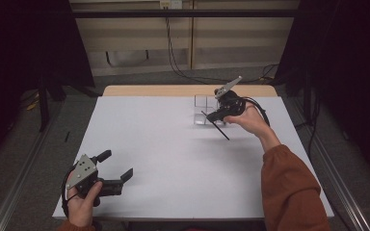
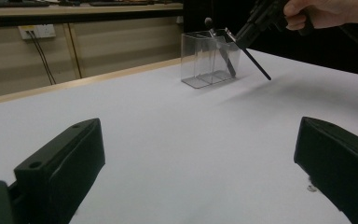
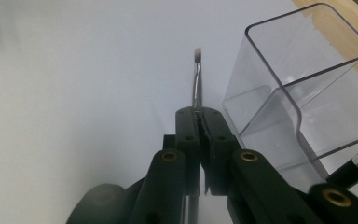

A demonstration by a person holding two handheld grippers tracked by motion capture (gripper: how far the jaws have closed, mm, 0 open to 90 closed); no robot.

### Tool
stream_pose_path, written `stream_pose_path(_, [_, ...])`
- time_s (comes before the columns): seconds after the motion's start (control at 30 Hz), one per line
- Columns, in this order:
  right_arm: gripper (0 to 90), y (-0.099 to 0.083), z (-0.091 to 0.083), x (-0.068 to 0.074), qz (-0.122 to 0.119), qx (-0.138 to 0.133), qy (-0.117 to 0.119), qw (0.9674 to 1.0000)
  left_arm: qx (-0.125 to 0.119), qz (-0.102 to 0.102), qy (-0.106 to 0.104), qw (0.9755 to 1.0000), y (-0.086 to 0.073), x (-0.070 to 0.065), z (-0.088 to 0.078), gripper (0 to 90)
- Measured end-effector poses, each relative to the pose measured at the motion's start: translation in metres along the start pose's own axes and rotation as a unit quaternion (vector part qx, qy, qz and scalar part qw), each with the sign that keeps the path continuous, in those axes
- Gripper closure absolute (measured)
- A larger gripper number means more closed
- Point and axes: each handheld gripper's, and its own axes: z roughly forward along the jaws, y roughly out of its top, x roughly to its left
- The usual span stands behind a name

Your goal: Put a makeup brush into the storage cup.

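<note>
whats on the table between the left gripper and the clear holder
Nothing: in the left gripper view, bare white table runs from the left gripper to the clear holder. The high view agrees; the right gripper holds its thin brush beside the holder.

White table (image 1: 164, 159), grey floor (image 1: 139, 77), beige wall panels (image 1: 139, 33), dangling cables (image 1: 173, 53).

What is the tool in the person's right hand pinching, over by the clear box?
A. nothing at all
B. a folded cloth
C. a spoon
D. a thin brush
D: in the right gripper view, the right tool has its jaws shut on a thin brush, bristle tip poking out beyond them, beside the clear box.
</note>
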Motion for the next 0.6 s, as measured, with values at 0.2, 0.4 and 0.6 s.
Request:
stream_pose_path(0.2, [86.3,-0.004,-0.002,0.003,0.005,-0.023,-0.012,0.9996,0.001,0.001,0.001,1.0000,0.000,0.000,0.000,1.7])
stream_pose_path(0.4, [86.3,-0.010,-0.009,0.003,0.020,-0.049,-0.023,0.9983,0.001,0.001,0.003,1.0000,0.000,0.000,-0.001,1.7])
stream_pose_path(0.6, [86.3,-0.016,-0.012,0.001,0.038,-0.065,-0.046,0.9961,0.000,0.002,0.002,1.0000,0.000,0.000,-0.001,1.7])
